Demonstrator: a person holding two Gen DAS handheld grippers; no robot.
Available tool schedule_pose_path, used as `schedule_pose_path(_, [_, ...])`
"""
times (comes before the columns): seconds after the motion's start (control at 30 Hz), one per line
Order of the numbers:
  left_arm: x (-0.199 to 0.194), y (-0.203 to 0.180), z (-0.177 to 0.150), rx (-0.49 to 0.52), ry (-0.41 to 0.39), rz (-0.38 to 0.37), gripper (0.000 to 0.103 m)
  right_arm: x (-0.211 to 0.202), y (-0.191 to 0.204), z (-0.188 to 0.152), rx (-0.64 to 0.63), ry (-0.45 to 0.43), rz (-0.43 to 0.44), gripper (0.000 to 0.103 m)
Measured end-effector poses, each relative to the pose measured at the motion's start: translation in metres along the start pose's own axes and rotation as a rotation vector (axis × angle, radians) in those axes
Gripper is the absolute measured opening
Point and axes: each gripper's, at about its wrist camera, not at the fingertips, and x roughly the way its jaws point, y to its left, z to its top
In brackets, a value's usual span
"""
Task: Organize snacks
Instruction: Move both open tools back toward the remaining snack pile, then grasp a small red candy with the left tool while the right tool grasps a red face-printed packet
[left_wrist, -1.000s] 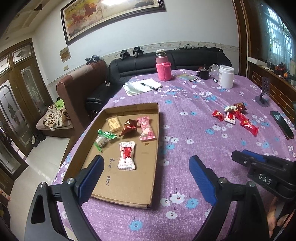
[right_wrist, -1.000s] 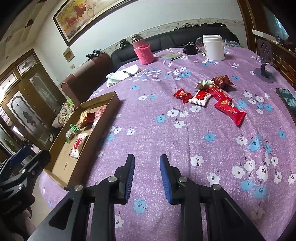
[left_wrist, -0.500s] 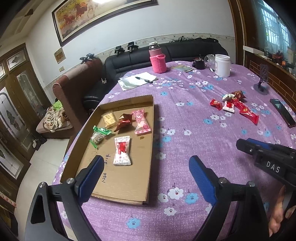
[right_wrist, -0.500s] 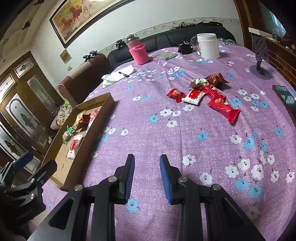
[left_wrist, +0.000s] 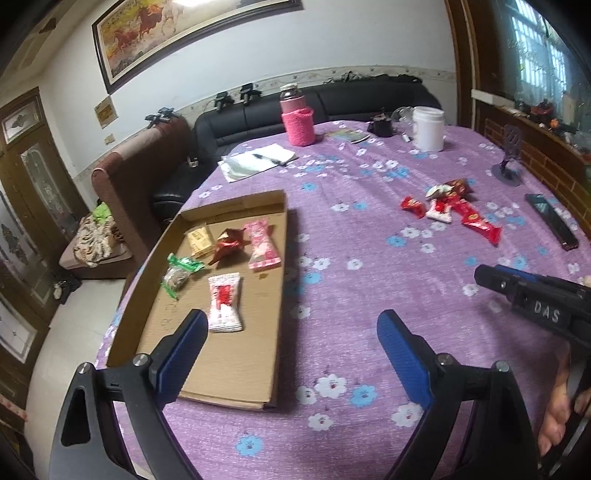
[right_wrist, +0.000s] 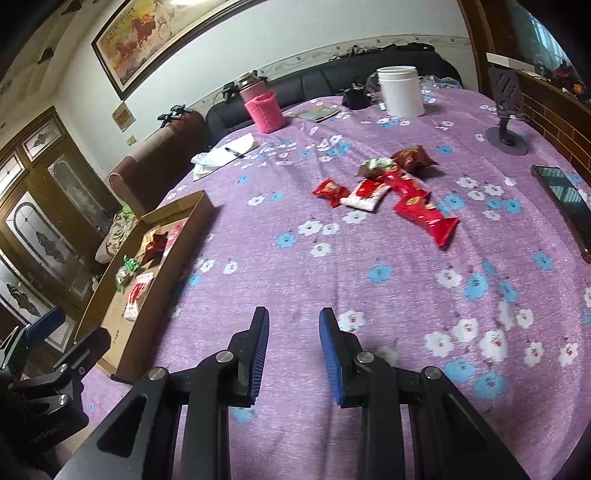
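A shallow cardboard tray (left_wrist: 236, 373) lies on the left of the purple flowered table and holds several wrapped snacks, among them a white-and-red packet (left_wrist: 224, 302) and a pink one (left_wrist: 262, 244). It also shows in the right wrist view (right_wrist: 173, 236). A loose pile of red snack packets (right_wrist: 391, 188) lies mid-table; it also shows in the left wrist view (left_wrist: 454, 210). My left gripper (left_wrist: 290, 332) is wide open and empty, above the tray's near right corner. My right gripper (right_wrist: 293, 325) is partly open and empty, well short of the pile.
At the far side stand a pink-sleeved flask (right_wrist: 262, 107), a white jar (right_wrist: 400, 90), a notepad with pen (right_wrist: 231, 151) and a phone stand (right_wrist: 506, 136). A dark phone (right_wrist: 565, 203) lies at the right edge. Sofas stand behind the table.
Both grippers have drawn back and risen slightly, so the table looks a little farther. Both jaws keep the same opening. No snack has moved.
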Motion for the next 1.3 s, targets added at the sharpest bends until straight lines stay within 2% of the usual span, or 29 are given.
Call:
schedule_pose_path(0.13, [-0.01,0.001,0.004,-0.024,-0.029,-0.097,0.093,-0.015,-0.028,0.016,0.025,-0.037,-0.034,0.03])
schedule_pose_path(0.23, [-0.01,-0.001,0.006,-0.041,-0.03,-0.176,0.093,-0.028,-0.062,0.039,0.072,-0.077,-0.094,0.03])
schedule_pose_path(0.37, [-0.003,-0.008,0.005,-0.037,-0.02,-0.214,0.093,-0.031,-0.094,0.068,0.116,-0.101,-0.119,0.03])
schedule_pose_path(0.5, [-0.001,-0.009,0.005,-0.033,-0.019,-0.224,0.093,-0.009,-0.103,0.087,0.095,-0.06,-0.094,0.03])
schedule_pose_path(0.67, [0.004,0.0,0.007,-0.059,-0.01,-0.216,0.093,0.04,-0.1,0.099,0.046,0.037,-0.033,0.029])
schedule_pose_path(0.8, [0.008,0.006,0.009,-0.072,-0.001,-0.21,0.093,0.071,-0.096,0.095,0.014,0.115,-0.056,0.029])
schedule_pose_path(0.93, [0.014,0.007,0.017,-0.081,0.008,-0.246,0.093,0.077,-0.084,0.082,-0.029,0.149,-0.044,0.029])
schedule_pose_path(1.17, [0.039,-0.019,0.055,-0.075,0.028,-0.33,0.092,0.072,-0.068,0.064,-0.135,0.072,-0.088,0.029])
schedule_pose_path(1.3, [0.063,-0.048,0.087,-0.04,0.014,-0.361,0.092,0.067,-0.076,0.062,-0.105,0.046,-0.071,0.025])
